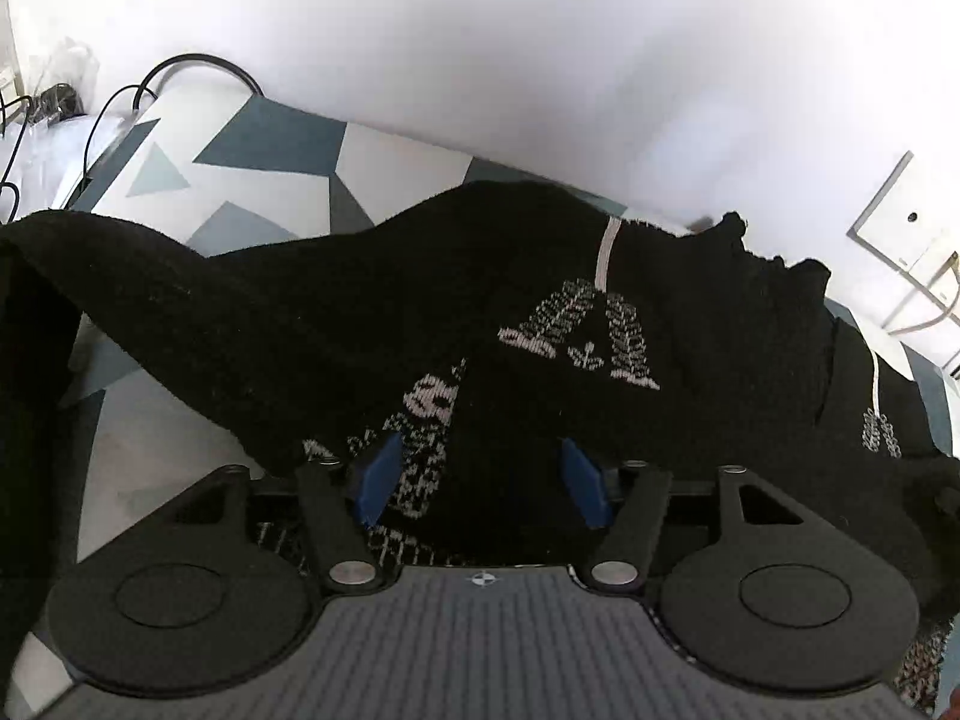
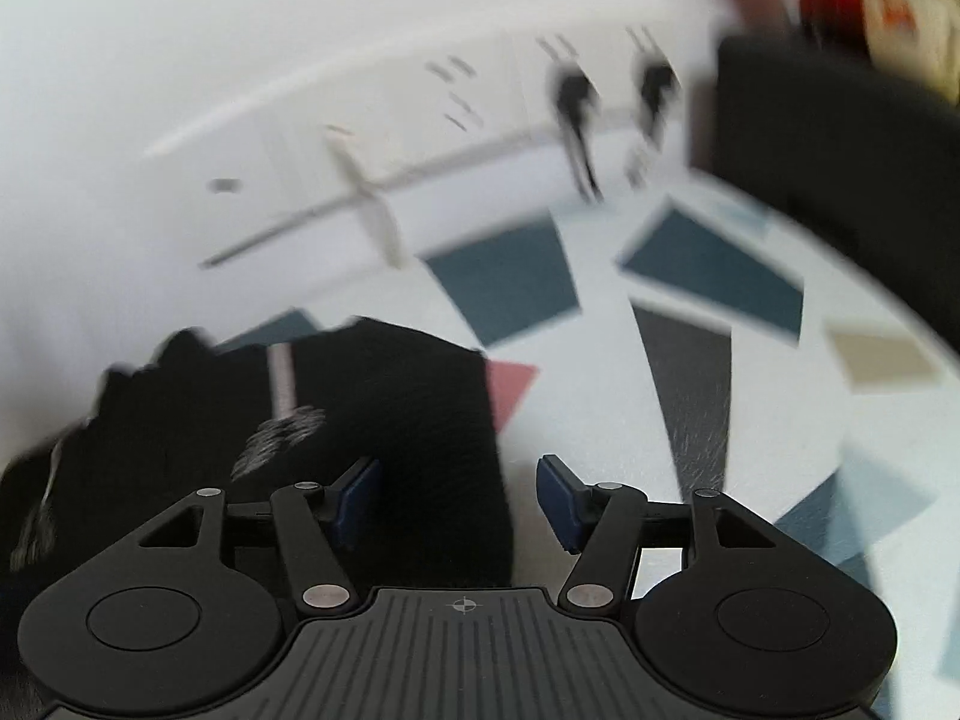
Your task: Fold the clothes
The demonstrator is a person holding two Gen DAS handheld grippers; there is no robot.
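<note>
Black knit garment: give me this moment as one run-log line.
black knit garment spread on patterned surface | left gripper open over garment | right gripper open at garment edge | right view blurred

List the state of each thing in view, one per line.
Left claw: open, blue pads either side of the black fabric, not clamped.
Right claw: open, over the garment's edge.
Black garment: bunched and draped on the patterned surface, not neatly folded.
Cables: lying loose at the far corner.
</note>
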